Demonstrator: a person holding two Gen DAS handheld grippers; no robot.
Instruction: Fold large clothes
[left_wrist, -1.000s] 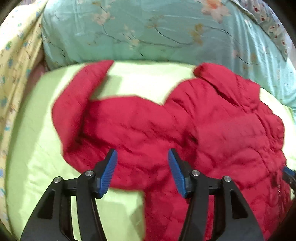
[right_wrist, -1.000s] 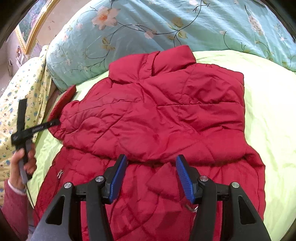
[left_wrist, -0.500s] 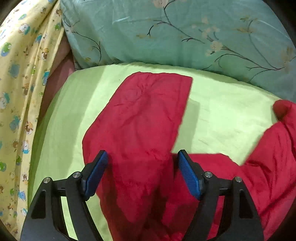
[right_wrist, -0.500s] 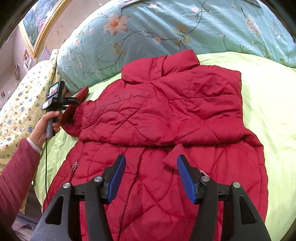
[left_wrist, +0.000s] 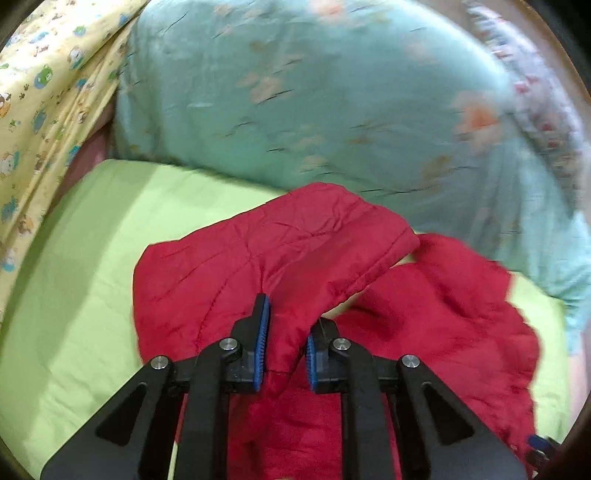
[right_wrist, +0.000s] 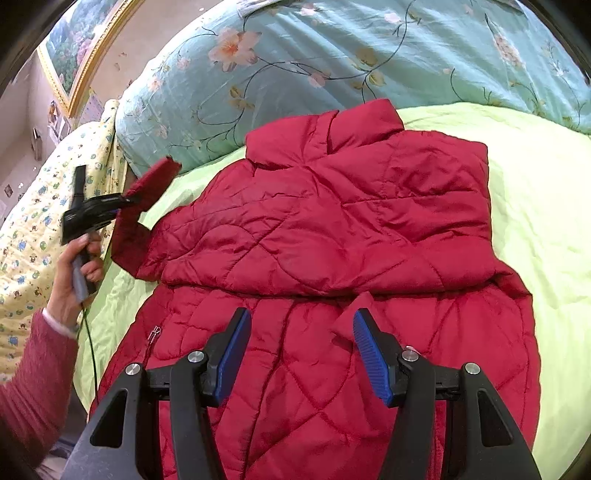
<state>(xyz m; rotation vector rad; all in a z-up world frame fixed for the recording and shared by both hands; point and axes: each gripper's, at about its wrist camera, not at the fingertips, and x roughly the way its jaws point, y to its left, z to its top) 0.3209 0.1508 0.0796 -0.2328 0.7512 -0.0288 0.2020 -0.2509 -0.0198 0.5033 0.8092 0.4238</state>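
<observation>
Meanwhile, at the left edge of a green-sheeted bed, the left gripper has just clamped its fingers on a sleeve of the red quilted jacket, lifting it off the sheet. Rightward, the right gripper hovers over the jacket's hem, fingers spread and empty.

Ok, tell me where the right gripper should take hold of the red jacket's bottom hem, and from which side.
Take the bottom hem of the red jacket at its near edge, coming in low from the person's side. The right gripper hovers open above the lower panel, which lies flat and spread on the green sheet, so that free edge could likely be pinched and carried up toward the collar.
</observation>
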